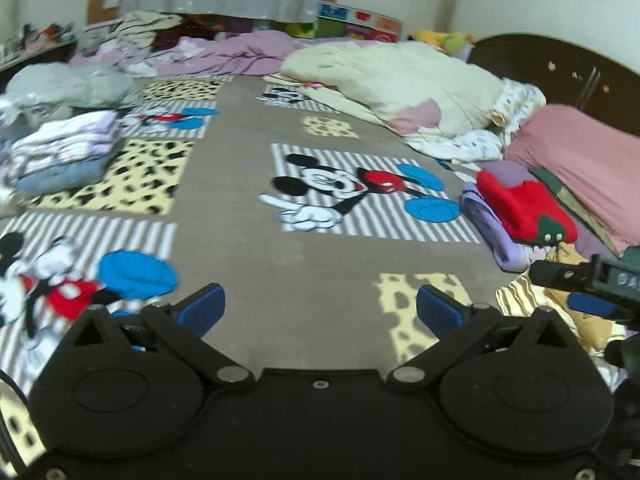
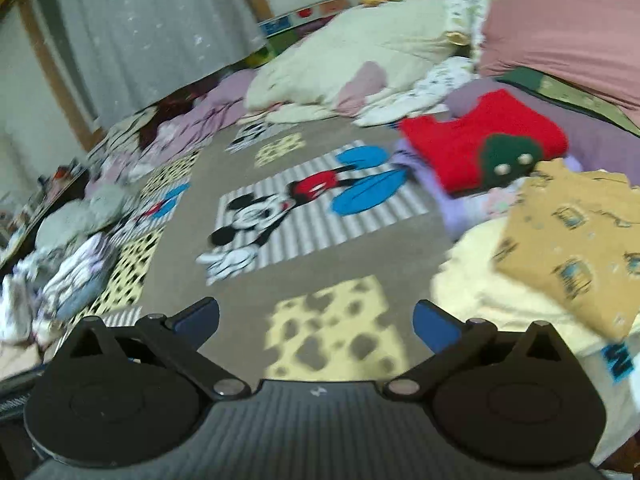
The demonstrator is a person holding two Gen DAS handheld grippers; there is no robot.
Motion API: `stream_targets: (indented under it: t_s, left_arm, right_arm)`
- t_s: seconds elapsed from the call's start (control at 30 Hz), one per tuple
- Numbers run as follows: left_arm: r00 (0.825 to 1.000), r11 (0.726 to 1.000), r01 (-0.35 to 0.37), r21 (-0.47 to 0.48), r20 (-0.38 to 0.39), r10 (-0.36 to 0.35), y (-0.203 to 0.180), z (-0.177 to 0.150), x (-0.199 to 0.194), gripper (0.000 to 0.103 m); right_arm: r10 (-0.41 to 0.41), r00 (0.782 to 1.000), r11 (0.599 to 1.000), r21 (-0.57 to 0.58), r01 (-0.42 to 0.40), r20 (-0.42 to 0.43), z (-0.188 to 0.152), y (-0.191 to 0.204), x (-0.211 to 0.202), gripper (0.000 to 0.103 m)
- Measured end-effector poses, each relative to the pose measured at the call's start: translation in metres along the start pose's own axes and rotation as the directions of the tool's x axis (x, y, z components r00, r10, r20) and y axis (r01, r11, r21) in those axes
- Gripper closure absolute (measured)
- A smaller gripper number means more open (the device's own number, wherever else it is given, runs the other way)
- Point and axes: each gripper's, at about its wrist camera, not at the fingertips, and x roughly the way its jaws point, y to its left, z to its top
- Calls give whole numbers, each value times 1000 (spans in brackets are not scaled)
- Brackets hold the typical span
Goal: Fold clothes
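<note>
My left gripper (image 1: 320,306) hangs open over the cartoon-print bedspread (image 1: 248,240), nothing between its blue pads. My right gripper (image 2: 316,318) is open too, empty, above the same bedspread (image 2: 240,272). Its fingers (image 1: 560,274) show at the right edge of the left wrist view. A folded red garment (image 1: 524,208) lies on a lilac one at the right. In the right wrist view the red garment (image 2: 480,144) sits beyond a mustard printed garment (image 2: 568,248) that rests on pale yellow cloth. A stack of folded clothes (image 1: 64,156) sits at the left.
A cream quilt (image 1: 400,80) and a pink pillow (image 1: 584,168) fill the far right of the bed. Lilac bedding (image 1: 224,54) is bunched along the far side. A grey heap (image 1: 68,84) lies at the far left. A dark headboard (image 1: 560,64) stands behind the pillow.
</note>
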Motion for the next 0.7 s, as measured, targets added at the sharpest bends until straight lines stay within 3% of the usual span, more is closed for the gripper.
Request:
stream_targets:
  t_s: [0.17,0.53,0.7]
  left_arm:
    - [990,992,-126,-2,60,126,29,-19,-42,0]
    - [979,977,-202,-70,-35,200,76,-54,-79,0]
    - [964,963,-267,-40,-28,266,79,-61,-88,0]
  right_arm:
    - [17,1000,997,-72,-18,-18,-19,55,-13,0]
    - [30,997,970,-237,-46,-70,-64,139,-34,0]
    - [34,996,959,-278,-56,-82,-77,157,-43,0]
